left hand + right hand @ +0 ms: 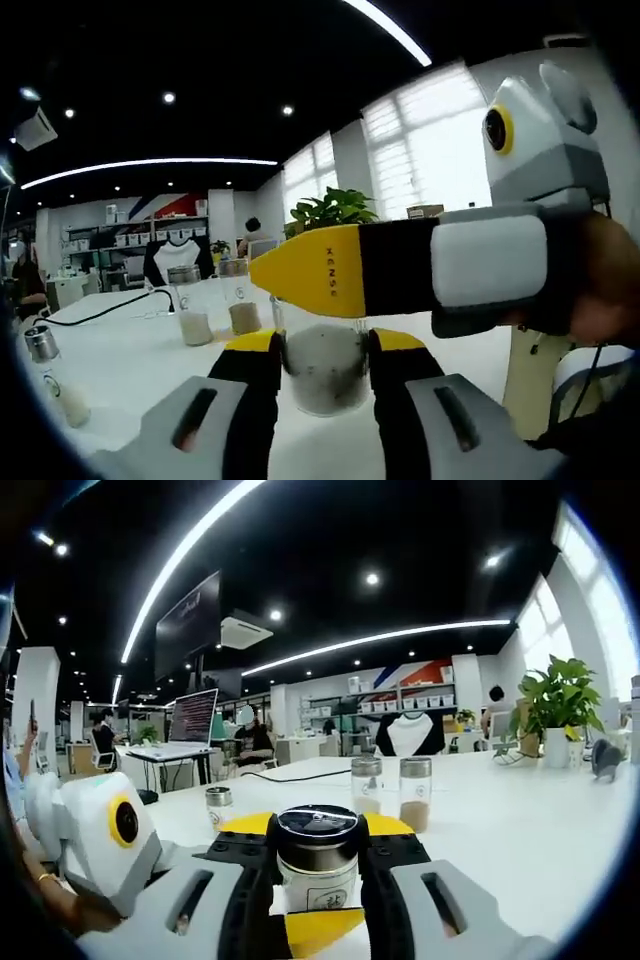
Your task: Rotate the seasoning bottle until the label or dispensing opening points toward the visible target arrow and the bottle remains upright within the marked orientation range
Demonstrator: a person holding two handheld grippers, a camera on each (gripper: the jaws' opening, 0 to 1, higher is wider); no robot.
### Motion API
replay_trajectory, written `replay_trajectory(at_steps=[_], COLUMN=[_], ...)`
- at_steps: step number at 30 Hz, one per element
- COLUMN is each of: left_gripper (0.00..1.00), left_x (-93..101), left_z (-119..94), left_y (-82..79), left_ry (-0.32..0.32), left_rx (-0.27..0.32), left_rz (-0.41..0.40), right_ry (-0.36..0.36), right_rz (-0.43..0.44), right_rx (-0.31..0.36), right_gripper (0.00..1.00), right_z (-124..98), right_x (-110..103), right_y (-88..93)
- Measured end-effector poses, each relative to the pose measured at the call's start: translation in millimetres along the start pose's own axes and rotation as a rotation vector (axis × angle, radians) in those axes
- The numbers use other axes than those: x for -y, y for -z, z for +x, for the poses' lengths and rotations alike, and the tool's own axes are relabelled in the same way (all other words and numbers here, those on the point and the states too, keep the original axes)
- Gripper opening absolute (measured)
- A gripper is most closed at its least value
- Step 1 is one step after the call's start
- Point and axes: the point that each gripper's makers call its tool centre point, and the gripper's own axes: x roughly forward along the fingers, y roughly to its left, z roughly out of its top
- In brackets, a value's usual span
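The seasoning bottle (322,375) is a clear glass jar with grey powder, upright on the white table (120,370). My left gripper (325,345) is shut on its body, yellow-tipped jaws pressing both sides. My right gripper (312,272) reaches in from the right, one yellow finger lying across the bottle's top. In the right gripper view the bottle (318,865) shows a black lid and a pale label facing the camera, and my right gripper (318,828) is shut on it just below the lid. The left gripper's body (105,845) sits at lower left. A yellow patch lies under the bottle; I cannot tell what it is.
Other spice jars (193,302) (240,300) (366,778) (414,792) stand further back on the table (520,830), and a small one (45,365) at the left. A black cable (110,310) crosses it. A potted plant (560,695) and a laptop (192,720) stand behind.
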Motion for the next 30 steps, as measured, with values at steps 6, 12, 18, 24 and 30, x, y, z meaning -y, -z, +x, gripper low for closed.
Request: replay_trajectory(at_steps=[6, 12, 18, 24, 30], left_gripper=[0.35, 0.35, 0.35, 0.35, 0.35], left_x=[1.0, -0.1, -4.6, -13.1, -18.5], left_z=[3, 4, 5, 7, 8], left_y=[3.6, 7.6, 6.3, 3.0, 0.9], left_ry=[0.048, 0.076, 0.105, 0.125, 0.163], left_rx=[0.001, -0.007, 0.01, 0.024, 0.035], left_rz=[-0.042, -0.057, -0.087, -0.082, -0.101], right_ry=[0.007, -0.004, -0.032, -0.068, -0.139], right_rz=[-0.003, -0.004, -0.029, -0.031, -0.042], right_rx=[-0.018, -0.037, -0.044, -0.035, -0.032], right_gripper=[0.29, 0.29, 0.29, 0.29, 0.29], right_z=[2, 3, 9, 17, 21], right_x=[3, 3, 1, 2, 0], right_y=[3.9, 8.6, 7.6, 4.2, 2.7])
